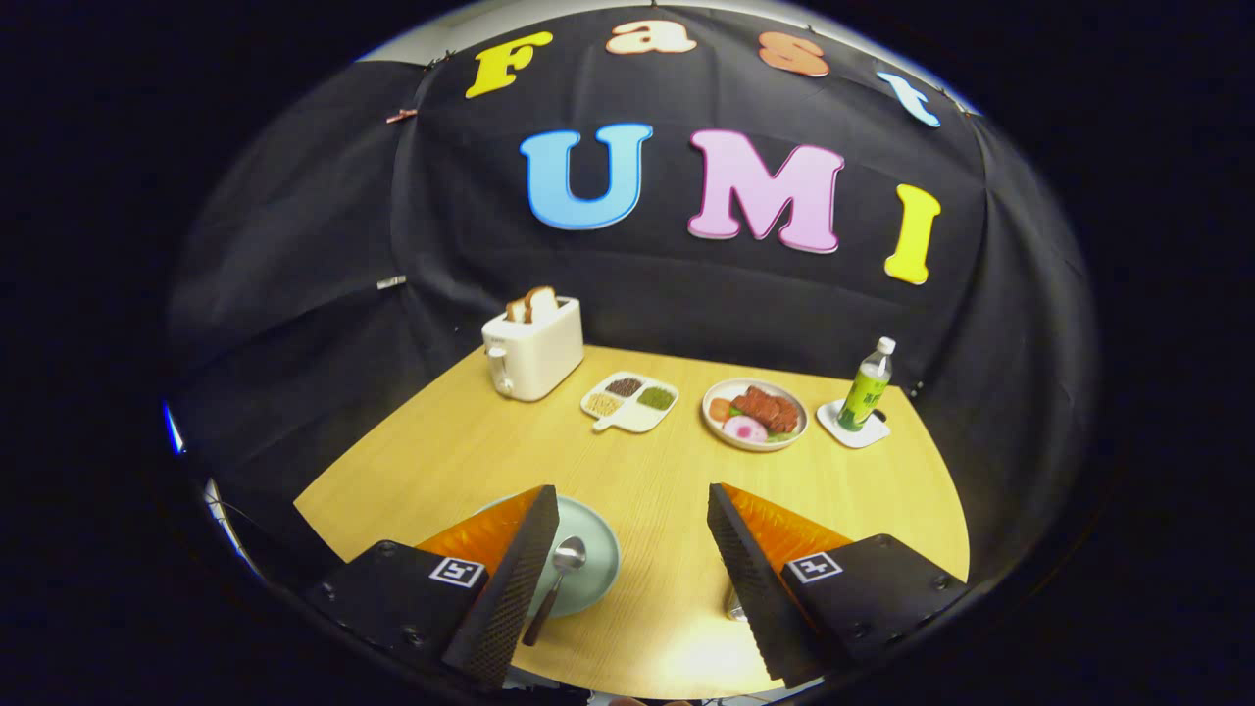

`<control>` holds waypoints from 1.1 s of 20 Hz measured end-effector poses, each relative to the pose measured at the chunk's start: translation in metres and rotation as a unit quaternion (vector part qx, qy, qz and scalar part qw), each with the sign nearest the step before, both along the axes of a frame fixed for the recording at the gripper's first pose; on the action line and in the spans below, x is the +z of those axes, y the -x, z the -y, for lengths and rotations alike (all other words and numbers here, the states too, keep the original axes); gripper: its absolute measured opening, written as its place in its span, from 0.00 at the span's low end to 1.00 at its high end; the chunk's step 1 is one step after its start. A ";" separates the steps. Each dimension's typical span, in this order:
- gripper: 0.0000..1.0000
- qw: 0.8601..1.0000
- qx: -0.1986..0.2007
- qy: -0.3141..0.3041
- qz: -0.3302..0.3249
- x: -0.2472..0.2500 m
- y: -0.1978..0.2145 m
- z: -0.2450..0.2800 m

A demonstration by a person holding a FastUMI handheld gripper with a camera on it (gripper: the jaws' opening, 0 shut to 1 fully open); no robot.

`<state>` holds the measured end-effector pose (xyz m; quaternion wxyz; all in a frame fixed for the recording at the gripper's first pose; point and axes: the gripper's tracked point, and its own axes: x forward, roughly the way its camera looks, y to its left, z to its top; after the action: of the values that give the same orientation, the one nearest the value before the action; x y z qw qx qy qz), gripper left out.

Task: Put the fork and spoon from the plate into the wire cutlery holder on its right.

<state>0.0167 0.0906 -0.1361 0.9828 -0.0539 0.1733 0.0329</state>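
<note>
Tool (pixel 632 549) raised, fingers wide apart — nothing held

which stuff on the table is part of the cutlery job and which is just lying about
For the job:
- spoon on the plate, between the open gripper fingers
- metal thing, part hidden by one finger, perhaps the holder

Lying about:
- toaster with bread
- divided tray
- food plate
- bottle on a coaster

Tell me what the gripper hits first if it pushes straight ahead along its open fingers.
Probably bare table: the gripper is open, with the spoon beside its left finger. Farther on lie the divided tray and food plate; depth is unclear.
</note>
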 end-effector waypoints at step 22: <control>0.75 0.939 0.015 0.038 -0.340 -0.211 -0.033 -0.060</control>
<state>0.0497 0.1503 -0.3474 0.8619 -0.0795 0.4976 0.0570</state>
